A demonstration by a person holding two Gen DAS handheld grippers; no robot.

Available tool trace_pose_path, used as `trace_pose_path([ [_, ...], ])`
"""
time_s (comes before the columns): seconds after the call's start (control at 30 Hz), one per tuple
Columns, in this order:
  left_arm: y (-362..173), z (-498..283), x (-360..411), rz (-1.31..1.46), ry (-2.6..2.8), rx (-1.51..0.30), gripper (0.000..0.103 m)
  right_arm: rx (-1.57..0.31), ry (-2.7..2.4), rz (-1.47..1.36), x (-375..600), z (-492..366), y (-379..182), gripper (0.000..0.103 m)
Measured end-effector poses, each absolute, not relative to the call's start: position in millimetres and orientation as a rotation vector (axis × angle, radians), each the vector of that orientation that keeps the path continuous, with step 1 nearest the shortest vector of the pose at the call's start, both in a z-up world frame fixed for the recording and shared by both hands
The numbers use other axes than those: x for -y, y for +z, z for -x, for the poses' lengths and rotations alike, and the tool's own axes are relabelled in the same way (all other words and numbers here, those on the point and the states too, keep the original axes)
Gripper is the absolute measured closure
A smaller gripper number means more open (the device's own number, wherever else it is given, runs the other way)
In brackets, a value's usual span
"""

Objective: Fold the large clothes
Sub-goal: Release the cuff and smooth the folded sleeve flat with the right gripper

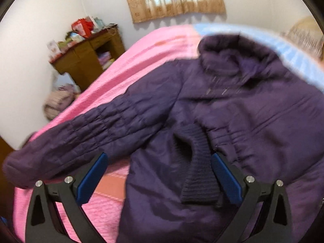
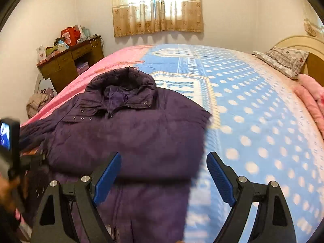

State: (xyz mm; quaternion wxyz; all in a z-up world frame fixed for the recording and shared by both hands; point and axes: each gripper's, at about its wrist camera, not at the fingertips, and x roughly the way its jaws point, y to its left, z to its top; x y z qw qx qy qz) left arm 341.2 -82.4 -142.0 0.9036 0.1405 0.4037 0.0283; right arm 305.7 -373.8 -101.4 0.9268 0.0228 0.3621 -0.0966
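Purple padded jacket (image 2: 141,133) lay spread on the bed (image 2: 253,121), its front up and its collar (image 2: 121,85) pointing toward the far wall with the curtained window (image 2: 157,6). It covered the seam where the pink part of the bedspread (image 1: 141,60) met the blue dotted part. In the left wrist view one sleeve (image 1: 81,133) stretched out to the left across the pink cover, while the other sleeve was folded in over the chest, its dark ribbed cuff (image 1: 194,162) resting on the body of the coat.

The left gripper (image 1: 160,162) hung over the lower front of the jacket with its blue pads (image 1: 93,176) spread wide; the ribbed cuff lay just inside the right-hand pad, and whether that pad touched it could not be told through the blur. The right gripper (image 2: 164,162) was also wide apart, nothing pinched between its fingers (image 2: 107,174), poised above the coat's right edge where purple fabric gave way to the blue cover.

At the left edge of the right wrist view the other handheld unit (image 2: 8,141) showed, with a small lit screen. A wooden desk (image 2: 66,60) piled with boxes stood in the far corner, a bundle of cloth (image 2: 38,101) on the floor beside it, and a patterned pillow (image 2: 283,60) sat near the headboard.
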Motion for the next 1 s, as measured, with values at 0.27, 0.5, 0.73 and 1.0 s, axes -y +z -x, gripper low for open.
trace_pose_path([
  [0.27, -115, -322, 66, -0.294, 0.132, -0.733, 0.0, -0.867, -0.191, 0.066, 345, -358, -174, 0.016],
  [0.5, -69, -318, 106, -0.271, 0.032, -0.587, 0.0, -0.855, -0.2, 0.091, 343, -354, -183, 0.016],
  [0.73, -139, -339, 137, -0.413, 0.055, -0.699, 0.0, -0.842, -0.198, 0.088, 340, -354, -186, 0.016],
  [1.0, -157, -339, 121, -0.366, 0.011, -0.755, 0.0, -0.833, -0.221, 0.15, 330, -354, -187, 0.016],
])
